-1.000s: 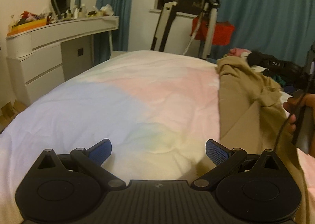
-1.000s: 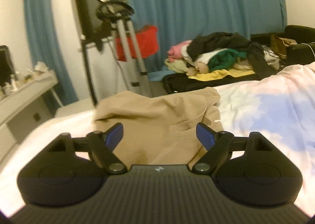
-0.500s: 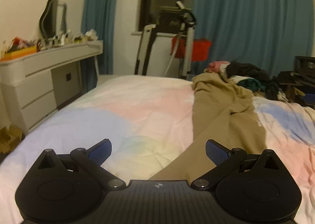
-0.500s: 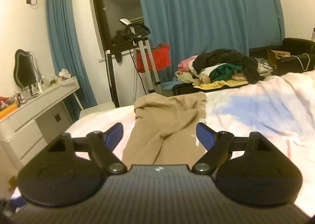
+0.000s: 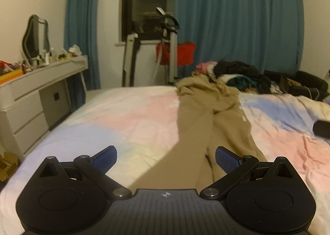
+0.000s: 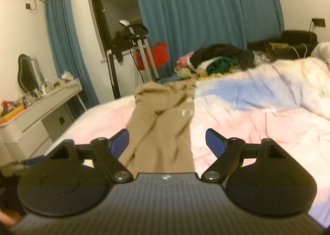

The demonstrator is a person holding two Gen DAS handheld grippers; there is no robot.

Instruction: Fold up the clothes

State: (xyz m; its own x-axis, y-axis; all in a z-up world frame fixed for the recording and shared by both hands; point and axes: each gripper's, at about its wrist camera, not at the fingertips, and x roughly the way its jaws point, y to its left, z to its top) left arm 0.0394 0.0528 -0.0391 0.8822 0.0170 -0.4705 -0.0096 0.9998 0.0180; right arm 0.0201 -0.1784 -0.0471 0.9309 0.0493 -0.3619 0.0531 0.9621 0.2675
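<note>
Tan trousers (image 5: 208,119) lie stretched lengthwise along a bed (image 5: 127,123) with pastel covers, waistband at its far edge. Left hand-held gripper (image 5: 166,157) and right hand-held gripper (image 6: 167,139) hover above the legs, both spread wide, holding nothing.

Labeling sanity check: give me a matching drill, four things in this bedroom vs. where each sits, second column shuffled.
Things:
1. tan trousers
2. clothes pile
3. mirror
4. red bag

Places:
A. on the white dresser
B. hanging on the exercise machine by the window
C. laid lengthwise on the bed
D. heaped beyond the bed's far edge

Pairs: 1-C, 2-D, 3-A, 4-B
</note>
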